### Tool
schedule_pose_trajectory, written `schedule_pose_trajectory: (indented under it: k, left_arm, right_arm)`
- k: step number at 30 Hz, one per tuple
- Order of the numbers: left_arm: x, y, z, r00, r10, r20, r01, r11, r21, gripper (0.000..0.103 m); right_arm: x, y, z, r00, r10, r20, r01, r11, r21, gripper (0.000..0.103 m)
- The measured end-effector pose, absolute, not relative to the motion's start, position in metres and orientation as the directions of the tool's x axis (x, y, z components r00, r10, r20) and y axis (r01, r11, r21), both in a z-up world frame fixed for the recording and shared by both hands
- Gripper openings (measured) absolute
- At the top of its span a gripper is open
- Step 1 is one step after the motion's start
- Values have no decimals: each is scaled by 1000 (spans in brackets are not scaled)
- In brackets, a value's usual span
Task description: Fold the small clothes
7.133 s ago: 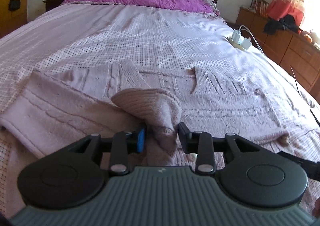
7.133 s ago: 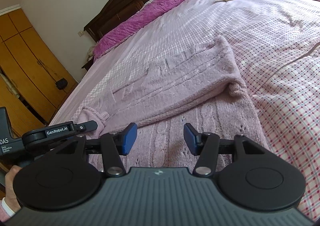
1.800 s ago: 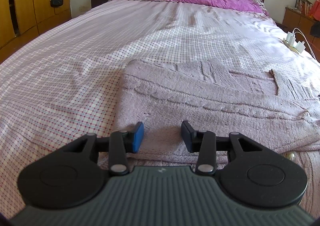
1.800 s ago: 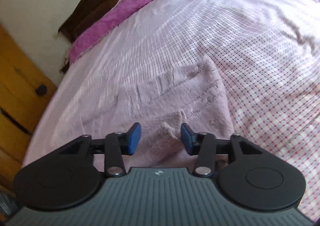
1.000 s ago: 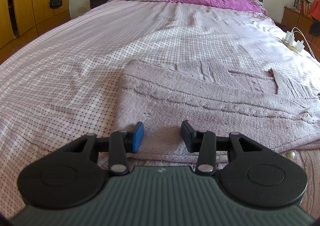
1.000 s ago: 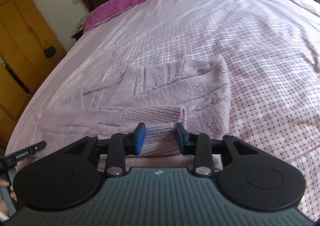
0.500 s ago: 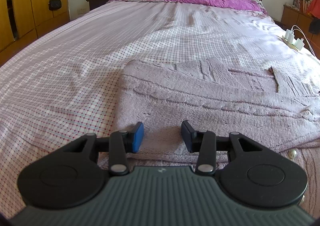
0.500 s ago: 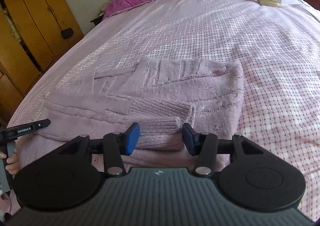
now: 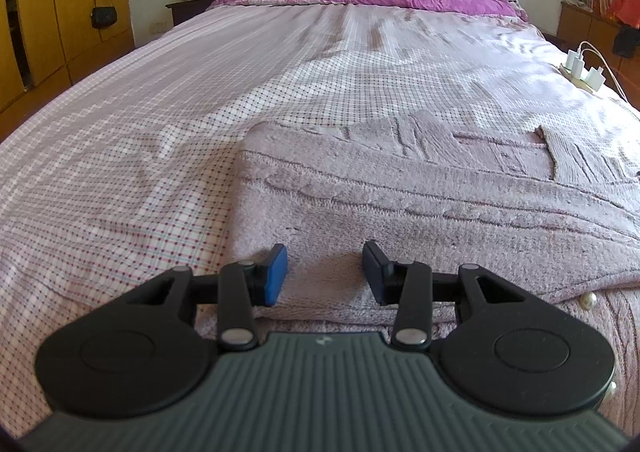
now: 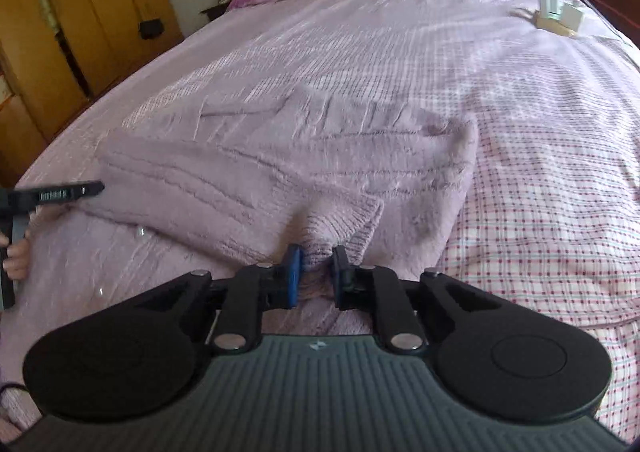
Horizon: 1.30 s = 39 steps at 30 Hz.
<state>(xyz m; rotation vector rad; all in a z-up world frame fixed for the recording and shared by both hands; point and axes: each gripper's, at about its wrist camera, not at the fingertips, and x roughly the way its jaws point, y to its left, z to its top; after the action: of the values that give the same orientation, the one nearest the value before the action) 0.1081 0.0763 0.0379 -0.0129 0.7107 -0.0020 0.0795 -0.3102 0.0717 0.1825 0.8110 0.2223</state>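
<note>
Cardigan [image 10: 280, 172], a lilac knitted one, is being kept spread across the near end of the bed [image 10: 540, 192], partly folded, with one side already lying doubled over the body. Its ribbed sleeve cuff [image 10: 340, 220] is being pinched by the right gripper [image 10: 314, 276]: the fingers [image 10: 293, 276] have just been closing, and the cuff fabric is seen bunched between them where half a second ago it was lying loose between wider-set fingers. The grip is judged secure, though only a narrow fold of knit is being taken.

In the left wrist view, the left gripper [image 9: 325, 272] is being held partly open over the cardigan's near edge [image 9: 320, 308], with nothing clamped; the fingers [image 9: 276, 276] are standing apart just above or on the fabric, and contact cannot be told. No change in its opening or position is being observed against the earlier views.

Pearl buttons [image 9: 588, 300] are being noted at the near edge, by the right side of the left view. A power strip with chargers [image 9: 580, 70] is lying well clear, near the bed's far right edge.

It is being judged that the sleeve fold is now beginning: the sleeve is expected to be carried across the body, the left gripper being available to steady the garment.
</note>
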Motion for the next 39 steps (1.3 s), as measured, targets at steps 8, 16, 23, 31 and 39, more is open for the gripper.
schedule_pose_trajectory:
  k: [8, 16, 23, 31, 39]
  left_arm:
    - [108, 78, 38, 758, -11, -652, 3, 1000, -14, 44]
    - [107, 80, 38, 759, -17, -650, 3, 1000, -23, 44]
    - [102, 83, 45, 784, -37, -620, 5, 999, -53, 44]
    - [125, 82, 39, 801, -50, -597, 24, 998, -52, 44]
    - [136, 97, 45, 814, -110, -571, 81, 994, -76, 44]
  right_arm:
    - [97, -322, 87, 728, 220, -650, 32, 935, 352, 60]
    - [119, -300, 68, 690, 178, -702, 99, 937, 334, 9]
    - [113, -286, 119, 823, 91, -561, 25, 980, 195, 7]
    - [155, -289, 53, 698, -39, -715, 167, 980, 109, 8]
    - [147, -269, 62, 709, -124, -694, 228, 972, 59, 13]
